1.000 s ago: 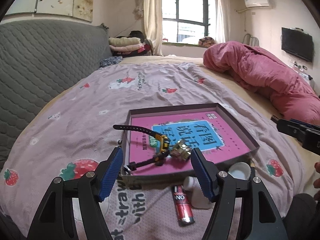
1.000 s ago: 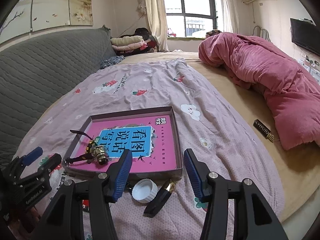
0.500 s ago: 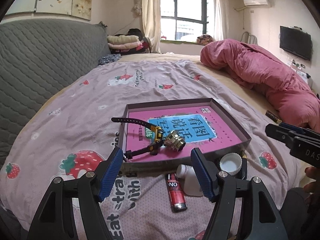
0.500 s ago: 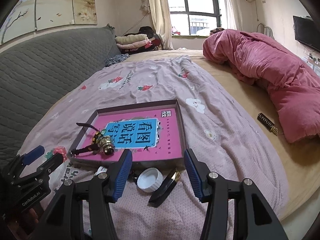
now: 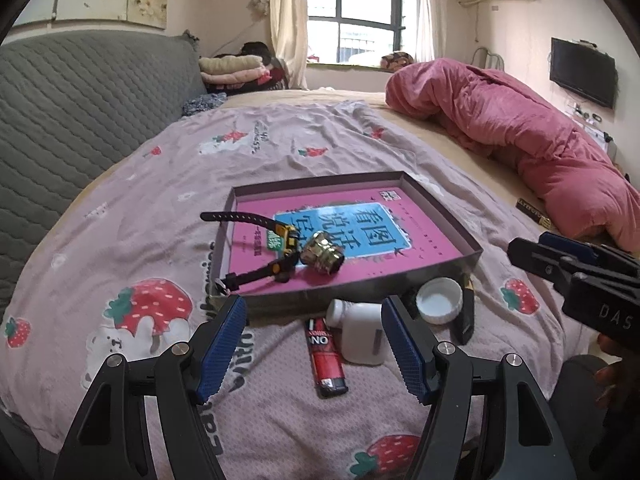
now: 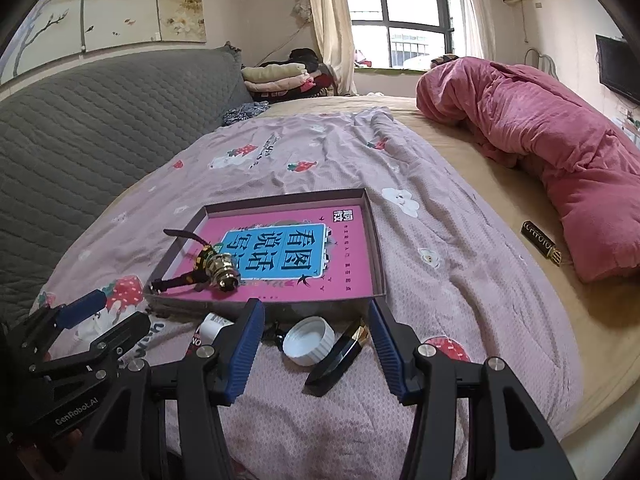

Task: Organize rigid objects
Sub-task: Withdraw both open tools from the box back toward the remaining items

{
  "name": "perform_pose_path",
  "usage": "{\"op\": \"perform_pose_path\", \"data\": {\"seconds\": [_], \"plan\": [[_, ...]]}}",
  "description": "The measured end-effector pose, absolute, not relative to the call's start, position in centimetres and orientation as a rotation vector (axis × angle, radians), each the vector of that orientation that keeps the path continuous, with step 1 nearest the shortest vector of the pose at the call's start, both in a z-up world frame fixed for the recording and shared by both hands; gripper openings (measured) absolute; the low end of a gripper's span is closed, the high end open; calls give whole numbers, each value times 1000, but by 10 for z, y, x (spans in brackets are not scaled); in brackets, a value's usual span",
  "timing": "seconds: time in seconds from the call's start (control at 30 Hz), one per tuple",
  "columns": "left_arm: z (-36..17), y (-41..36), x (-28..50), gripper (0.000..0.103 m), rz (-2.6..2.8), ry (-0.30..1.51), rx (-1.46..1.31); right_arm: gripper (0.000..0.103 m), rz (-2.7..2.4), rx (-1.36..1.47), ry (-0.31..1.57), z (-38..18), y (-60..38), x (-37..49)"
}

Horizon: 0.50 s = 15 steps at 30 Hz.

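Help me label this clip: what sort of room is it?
A bedroom, most likely: a bed under a strawberry-print sheet, a bunched pink duvet, a wall-mounted television.

Each wrist view looked forward and downward along its own blue-padded fingers, close above the strawberry-print lilac bedsheet (image 5: 132, 240). Both shared the shallow grey cardboard tray with pink printed floor (image 5: 432, 204) (image 6: 372, 232), the left from farther left.

Shiny brass fitting (image 5: 322, 255); glossy plastic lighter (image 5: 325, 356)
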State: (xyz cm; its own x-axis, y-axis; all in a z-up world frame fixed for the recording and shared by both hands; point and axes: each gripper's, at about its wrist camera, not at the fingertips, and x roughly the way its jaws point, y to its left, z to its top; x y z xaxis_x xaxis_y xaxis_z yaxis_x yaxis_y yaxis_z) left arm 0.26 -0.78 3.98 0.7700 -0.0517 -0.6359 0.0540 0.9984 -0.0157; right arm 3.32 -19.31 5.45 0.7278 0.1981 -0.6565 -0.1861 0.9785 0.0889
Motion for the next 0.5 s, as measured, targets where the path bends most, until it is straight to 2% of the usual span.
{"op": "perform_pose_path", "data": {"seconds": [0.5], "plan": [[23, -12, 8, 72, -84, 762, -2, 53, 222, -4, 768, 39, -187, 29]]}}
